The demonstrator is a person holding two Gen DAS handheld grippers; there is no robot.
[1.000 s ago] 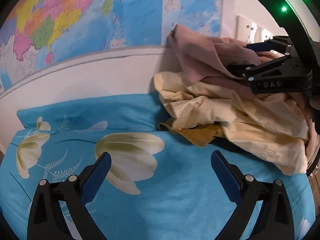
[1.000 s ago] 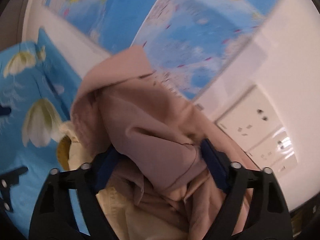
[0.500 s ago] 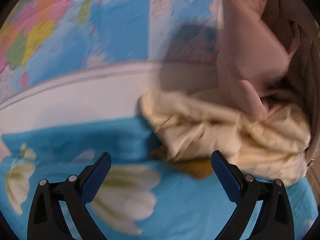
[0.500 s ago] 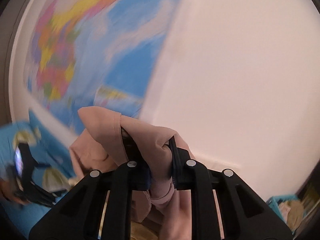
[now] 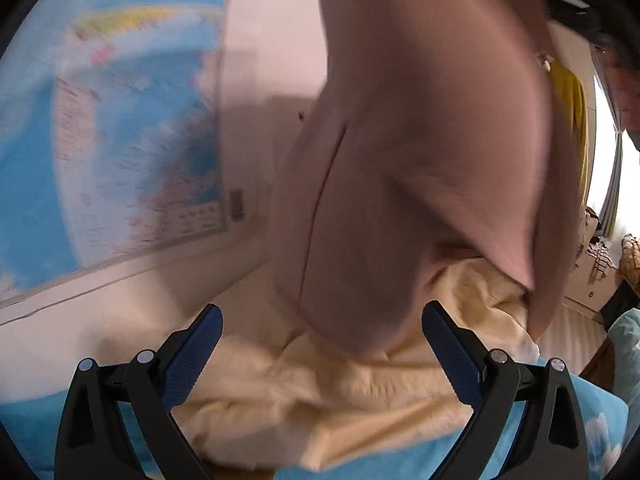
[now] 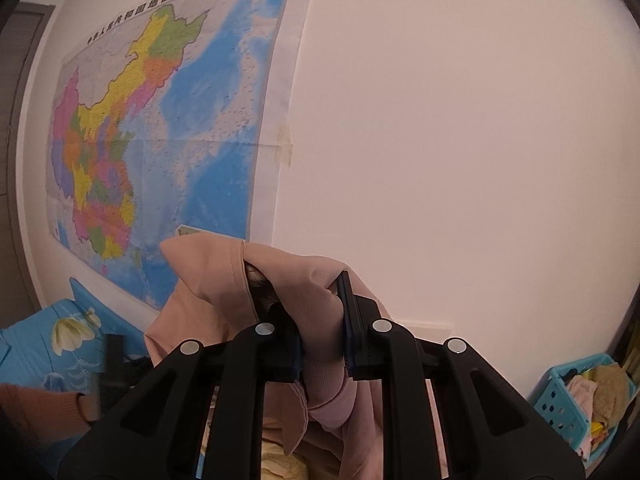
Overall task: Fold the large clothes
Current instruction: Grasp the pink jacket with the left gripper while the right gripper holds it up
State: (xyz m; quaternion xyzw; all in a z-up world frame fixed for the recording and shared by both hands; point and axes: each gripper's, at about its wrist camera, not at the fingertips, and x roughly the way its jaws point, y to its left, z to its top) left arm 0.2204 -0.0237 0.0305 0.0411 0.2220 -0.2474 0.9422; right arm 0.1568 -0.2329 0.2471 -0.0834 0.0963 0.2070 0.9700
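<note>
Pink garment (image 6: 320,292) pinched in right tongs (image 6: 322,332); left tongs (image 5: 320,344) closing, empty; one cream garment (image 5: 328,392)

Two grippers (image 5: 320,354) (image 6: 322,334), pink garment (image 5: 420,140), cream garment (image 5: 320,396), wall map (image 6: 160,120), blue basket (image 6: 576,404).

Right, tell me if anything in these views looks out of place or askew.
The wall map hangs tilted, with a yellowed tape patch at its right edge. The cream garment lies crumpled on the blue floral sheet. The right gripper pinches a bunched fold of the pink garment, not a clean edge. No damage or spill.
</note>
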